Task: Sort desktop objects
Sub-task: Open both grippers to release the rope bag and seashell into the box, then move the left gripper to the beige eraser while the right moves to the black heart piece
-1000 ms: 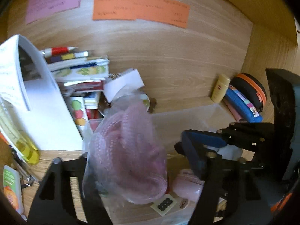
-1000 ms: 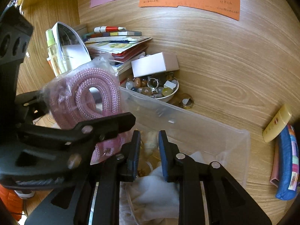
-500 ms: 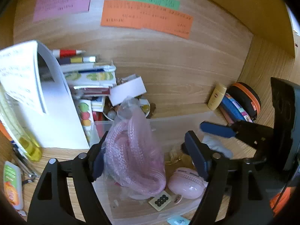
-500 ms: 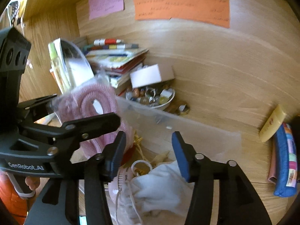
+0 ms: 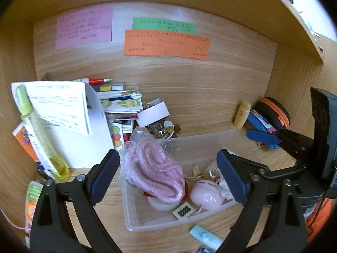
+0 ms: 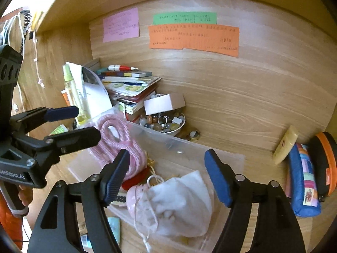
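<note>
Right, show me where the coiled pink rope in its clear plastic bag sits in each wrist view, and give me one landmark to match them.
Left wrist view: the coiled pink rope in its clear plastic bag lies centre frame, in the left end of the clear plastic bin.
Right wrist view: the rope is left of centre, at the bin's left end.
Shared landmark: the orange paper note on the wooden back wall.

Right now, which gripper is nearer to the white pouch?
Right. The right gripper, jaws opening, hangs just over the white pouch in the bin; the left gripper is beside it, over the pink rope.
</note>
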Motion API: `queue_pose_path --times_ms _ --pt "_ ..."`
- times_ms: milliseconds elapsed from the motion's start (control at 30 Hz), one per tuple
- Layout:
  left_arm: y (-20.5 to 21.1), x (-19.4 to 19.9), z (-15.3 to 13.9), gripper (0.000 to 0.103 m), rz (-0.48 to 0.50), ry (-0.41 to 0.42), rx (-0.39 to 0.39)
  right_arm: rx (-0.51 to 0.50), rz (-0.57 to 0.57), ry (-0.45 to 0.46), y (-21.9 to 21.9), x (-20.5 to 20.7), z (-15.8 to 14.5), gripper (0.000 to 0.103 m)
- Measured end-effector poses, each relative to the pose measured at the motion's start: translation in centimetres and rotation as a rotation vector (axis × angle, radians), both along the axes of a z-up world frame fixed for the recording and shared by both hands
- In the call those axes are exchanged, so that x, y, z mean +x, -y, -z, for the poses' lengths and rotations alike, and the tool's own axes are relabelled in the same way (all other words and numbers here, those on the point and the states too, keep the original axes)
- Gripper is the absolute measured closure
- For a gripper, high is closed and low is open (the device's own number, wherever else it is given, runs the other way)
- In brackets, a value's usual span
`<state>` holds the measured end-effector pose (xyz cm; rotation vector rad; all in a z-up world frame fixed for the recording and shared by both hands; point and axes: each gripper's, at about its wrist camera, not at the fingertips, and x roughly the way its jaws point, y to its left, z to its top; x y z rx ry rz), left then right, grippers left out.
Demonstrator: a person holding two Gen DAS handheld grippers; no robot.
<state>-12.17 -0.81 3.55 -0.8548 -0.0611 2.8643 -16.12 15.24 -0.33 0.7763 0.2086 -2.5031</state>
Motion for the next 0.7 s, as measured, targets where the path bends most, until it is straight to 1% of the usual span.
queue_pose_path --times_ms 33,67,200,300,433,533,700 --pt "0.0 0.3 -0.1 0.008 -0.004 -0.003 -0.008 0.001 0.004 -0.003 -0.1 0.3 -0.1 0.022" --pt "-0.1 0.7 -0.2 0.007 -0.009 -0.007 -0.018 0.003 0.011 -0.01 -0.3 0.7 -0.1 0.022" --pt "-0.2 2.9 -0.1 0.004 -0.023 -0.03 -0.058 0.011 0.017 -0.032 -1.1 2.7 -0.4 0.021" --pt "-0.2 4.3 0.3 0.003 -0.038 -0.03 -0.082 0.012 0.025 -0.03 -1.7 4.0 -0.4 0.021" --pt "0.0 6.0 1.4 0.002 -0.052 -0.009 -0.102 -0.004 0.017 -0.011 -2.8 5.7 -0.2 0.02" --pt "0.2 7.1 2.4 0.002 -0.061 0.012 -0.121 0.004 0.023 -0.005 -3.5 7.0 0.3 0.02" --pt "0.7 8.4 4.5 0.002 -0.068 0.065 -0.123 0.02 0.015 0.012 -4.1 8.9 1.5 0.02"
